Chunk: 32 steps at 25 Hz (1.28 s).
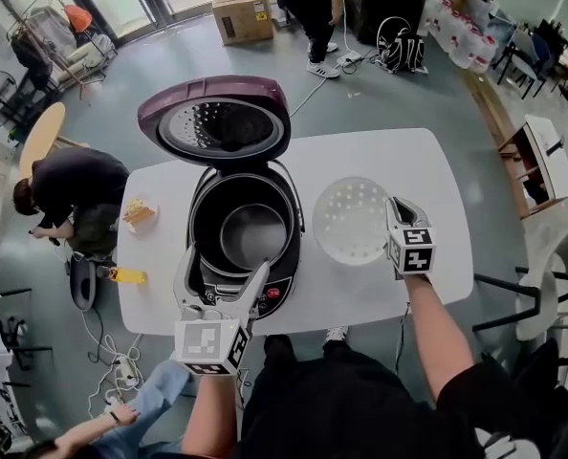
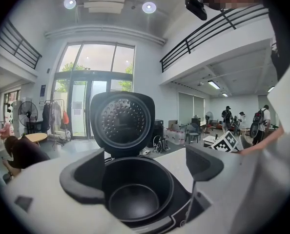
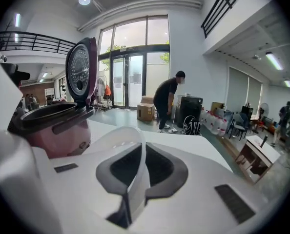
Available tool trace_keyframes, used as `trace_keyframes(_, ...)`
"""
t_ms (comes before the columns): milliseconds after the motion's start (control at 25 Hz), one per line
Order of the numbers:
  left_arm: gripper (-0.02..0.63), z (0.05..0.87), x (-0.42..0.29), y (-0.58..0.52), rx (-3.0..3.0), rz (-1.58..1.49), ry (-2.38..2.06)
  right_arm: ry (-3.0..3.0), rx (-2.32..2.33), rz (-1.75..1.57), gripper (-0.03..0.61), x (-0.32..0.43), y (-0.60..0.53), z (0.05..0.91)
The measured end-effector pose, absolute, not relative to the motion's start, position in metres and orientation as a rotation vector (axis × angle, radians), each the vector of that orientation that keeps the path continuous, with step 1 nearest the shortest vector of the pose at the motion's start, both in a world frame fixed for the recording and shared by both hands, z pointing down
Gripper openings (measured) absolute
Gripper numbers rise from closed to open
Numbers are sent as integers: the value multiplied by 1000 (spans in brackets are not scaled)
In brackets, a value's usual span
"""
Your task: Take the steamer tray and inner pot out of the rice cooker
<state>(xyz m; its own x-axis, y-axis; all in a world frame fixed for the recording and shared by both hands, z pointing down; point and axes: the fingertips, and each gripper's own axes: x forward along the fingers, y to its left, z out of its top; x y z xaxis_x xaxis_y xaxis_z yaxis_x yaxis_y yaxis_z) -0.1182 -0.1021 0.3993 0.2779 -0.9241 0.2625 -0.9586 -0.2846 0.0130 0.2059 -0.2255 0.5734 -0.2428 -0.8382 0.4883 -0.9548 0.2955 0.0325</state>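
**Tray out beside the cooker, pot in its well**

Clutter on the white table [image 1: 437, 170] is slight: a small yellow snack packet [image 1: 139, 211] near the left edge and a yellow object [image 1: 126, 275] at the front left corner, both well apart from the grippers. On the floor beyond the table stand a cardboard box [image 1: 241, 12] and a standing person [image 1: 308, 8]; another person [image 1: 69, 194] crouches to the left of the table. The raised lid [image 1: 214, 120] of the rice cooker [image 1: 294, 220] tilts back, away from the wearer, so the opening is unobstructed from the front.

The steamer tray [image 1: 349, 220], white and perforated, lies just right of the cooker, low over the table; whether it rests on the surface cannot be told. The right gripper [image 1: 396, 208] is clamped on the tray's right rim, the thin white wall pinched between its pads.

The inner pot [image 1: 252, 235] sits inside the cooker. The left gripper [image 1: 225, 261] is at the cooker's front edge with jaws spread wide and gripping nothing; the pot lies just ahead of them, framed between the two tips.
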Motion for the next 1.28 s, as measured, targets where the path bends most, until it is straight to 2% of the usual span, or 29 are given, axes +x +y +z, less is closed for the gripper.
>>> trace_keyframes(600,505,408,-126,-93,2342,338,-1778,-2112,1646,554,25,229,-223,642)
trace_keyframes(1120,505,413,-128,-93,2333,365,-1766,-1996,1623,535,43,245,-220,687)
trace_keyframes(1280,505,416,-131,-94,2325,367,-1764,-2011,1644,555,106,244,-220,681)
